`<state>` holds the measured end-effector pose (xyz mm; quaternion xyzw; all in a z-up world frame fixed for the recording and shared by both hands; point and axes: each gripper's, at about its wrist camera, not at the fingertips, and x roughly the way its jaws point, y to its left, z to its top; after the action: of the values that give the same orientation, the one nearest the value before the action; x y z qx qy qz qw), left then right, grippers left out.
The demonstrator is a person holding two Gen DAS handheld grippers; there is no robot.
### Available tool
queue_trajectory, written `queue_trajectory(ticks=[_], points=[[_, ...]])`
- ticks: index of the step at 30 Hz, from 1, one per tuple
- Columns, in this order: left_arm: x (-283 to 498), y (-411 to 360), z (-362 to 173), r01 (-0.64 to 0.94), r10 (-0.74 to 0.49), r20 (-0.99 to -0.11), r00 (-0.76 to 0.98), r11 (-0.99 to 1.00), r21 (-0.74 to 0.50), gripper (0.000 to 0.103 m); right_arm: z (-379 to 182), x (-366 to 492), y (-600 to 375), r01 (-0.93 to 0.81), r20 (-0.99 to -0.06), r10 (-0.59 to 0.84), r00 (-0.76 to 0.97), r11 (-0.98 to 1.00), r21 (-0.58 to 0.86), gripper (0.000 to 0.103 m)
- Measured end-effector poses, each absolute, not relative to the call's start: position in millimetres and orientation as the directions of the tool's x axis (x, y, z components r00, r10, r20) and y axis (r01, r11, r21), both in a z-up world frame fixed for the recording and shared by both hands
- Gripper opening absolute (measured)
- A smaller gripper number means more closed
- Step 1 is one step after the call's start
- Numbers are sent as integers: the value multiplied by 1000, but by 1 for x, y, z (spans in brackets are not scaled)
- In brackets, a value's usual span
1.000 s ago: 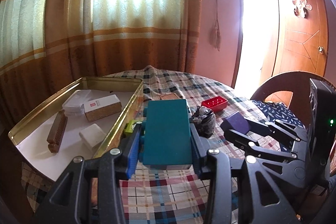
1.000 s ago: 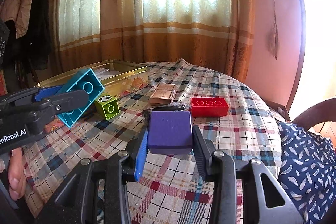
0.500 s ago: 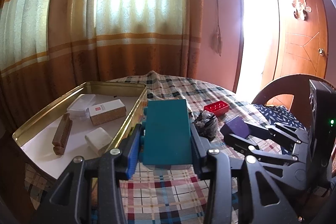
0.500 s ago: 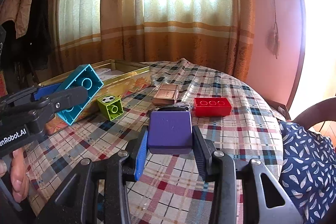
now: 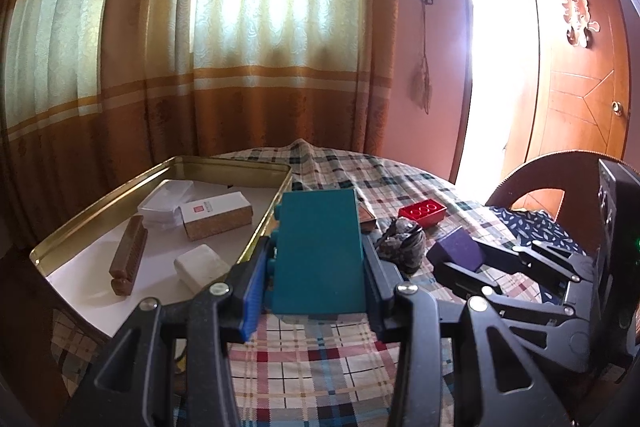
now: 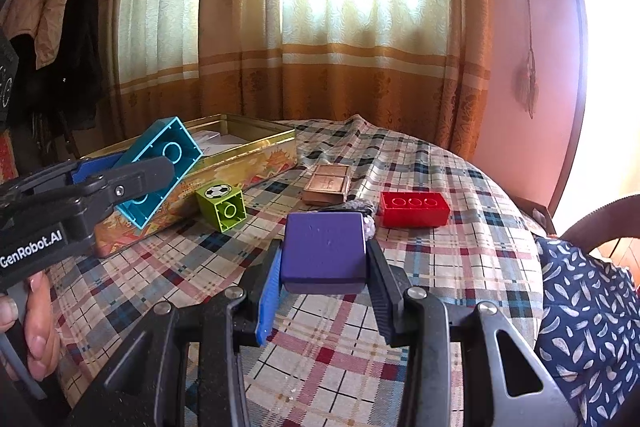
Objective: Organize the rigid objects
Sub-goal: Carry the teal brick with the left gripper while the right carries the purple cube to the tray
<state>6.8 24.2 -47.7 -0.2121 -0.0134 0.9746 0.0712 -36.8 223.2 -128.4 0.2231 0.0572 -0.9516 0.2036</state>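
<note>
My left gripper (image 5: 318, 259) is shut on a teal brick (image 5: 318, 247), held above the checked tablecloth beside the gold tin tray (image 5: 100, 205). In the right wrist view the same teal brick (image 6: 160, 163) hangs tilted in front of the tray's wall (image 6: 248, 163). My right gripper (image 6: 325, 267) is shut on a purple block (image 6: 325, 247) over the table's middle. That purple block (image 5: 456, 251) also shows at the right of the left wrist view. On the cloth lie a red brick (image 6: 414, 209), a green brick with a football print (image 6: 222, 205) and a flat copper box (image 6: 328, 183).
The tray holds a brown brush (image 5: 128, 255), a white bar (image 5: 202, 263), a cork box (image 5: 218, 215) and a clear case (image 5: 166, 203). A dark crumpled lump (image 5: 402, 247) lies between the grippers. A chair with a blue patterned cushion (image 6: 584, 307) stands at the right.
Both grips hold as before. The left gripper with the teal brick has edged up a little, and the green brick no longer shows in the left wrist view.
</note>
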Motion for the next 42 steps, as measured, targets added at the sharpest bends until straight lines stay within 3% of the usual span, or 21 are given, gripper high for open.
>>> queue_trajectory(ticks=[42], points=[[12, -7, -30, -45, 69, -339, -938, -996, -77, 41, -116, -28, 192, 517, -452, -461, -764, -856, -2, 42]])
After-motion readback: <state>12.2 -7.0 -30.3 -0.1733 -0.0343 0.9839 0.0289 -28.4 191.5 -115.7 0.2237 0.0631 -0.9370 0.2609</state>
